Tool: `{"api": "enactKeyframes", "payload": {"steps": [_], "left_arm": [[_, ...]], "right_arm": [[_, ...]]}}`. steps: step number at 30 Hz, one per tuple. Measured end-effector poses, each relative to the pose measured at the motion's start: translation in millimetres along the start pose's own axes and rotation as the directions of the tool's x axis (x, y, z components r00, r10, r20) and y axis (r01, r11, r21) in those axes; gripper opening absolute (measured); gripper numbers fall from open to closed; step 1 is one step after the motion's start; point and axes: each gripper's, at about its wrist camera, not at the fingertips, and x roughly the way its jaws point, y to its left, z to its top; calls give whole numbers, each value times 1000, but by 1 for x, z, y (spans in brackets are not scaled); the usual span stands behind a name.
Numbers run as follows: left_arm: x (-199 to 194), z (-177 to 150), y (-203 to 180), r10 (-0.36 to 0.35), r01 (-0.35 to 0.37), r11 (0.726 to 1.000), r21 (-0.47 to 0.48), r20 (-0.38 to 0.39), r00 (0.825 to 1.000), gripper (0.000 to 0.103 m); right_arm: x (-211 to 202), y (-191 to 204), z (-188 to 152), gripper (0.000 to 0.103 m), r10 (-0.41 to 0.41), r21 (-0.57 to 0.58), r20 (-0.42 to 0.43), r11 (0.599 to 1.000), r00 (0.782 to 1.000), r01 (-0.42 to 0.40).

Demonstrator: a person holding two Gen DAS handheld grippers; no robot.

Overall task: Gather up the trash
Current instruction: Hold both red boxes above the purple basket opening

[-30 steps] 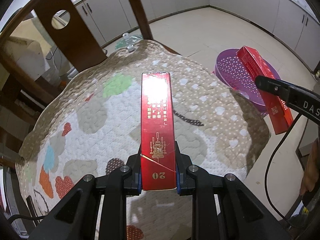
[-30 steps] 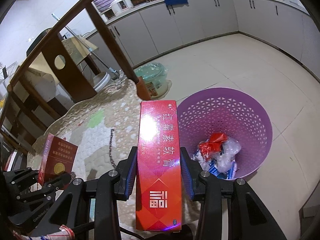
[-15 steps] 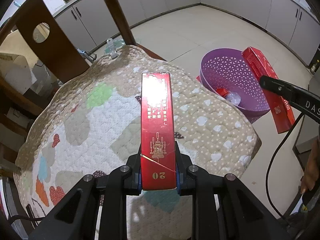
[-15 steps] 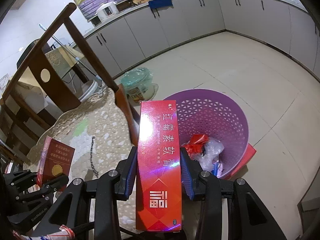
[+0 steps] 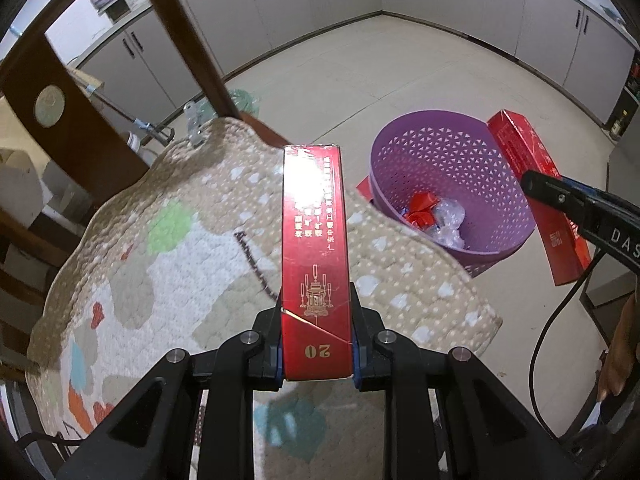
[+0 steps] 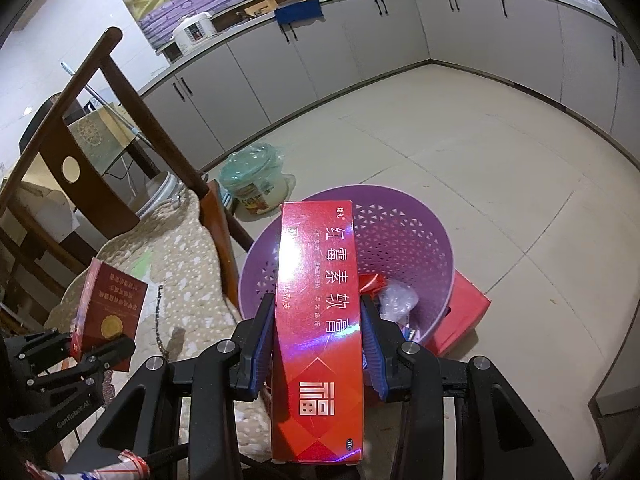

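While marked "20", the red carton [image 5: 314, 264] sits clamped — left tongs [image 5: 316, 354].

Quilted pad [image 5: 208, 248] covers chair seat; purple basket [image 6: 420, 240] on tile floor [image 6: 460, 140], possibly atop red box [image 6: 464, 312].

Glossy card box [image 6: 318, 320], perforated plastic basket [image 6: 404, 236]

Pale tiled floor [image 6: 460, 128] meets grey cabinets [image 6: 352, 52] (dark handles) behind a wooden chair [image 6: 100, 168].
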Motion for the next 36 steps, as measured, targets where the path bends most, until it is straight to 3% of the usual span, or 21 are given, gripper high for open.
{"api": "enactKeyframes", "payload": {"steps": [26, 36], "left_arm": [[52, 76, -28, -124, 124, 992, -8, -3, 992, 22], [75, 94, -34, -161, 160, 986, -41, -21, 987, 22]], "right_arm": [[22, -14, 29, 43, -58, -16, 2, 998, 998, 58], [35, -23, 38, 43, -59, 33, -7, 998, 998, 59]]}}
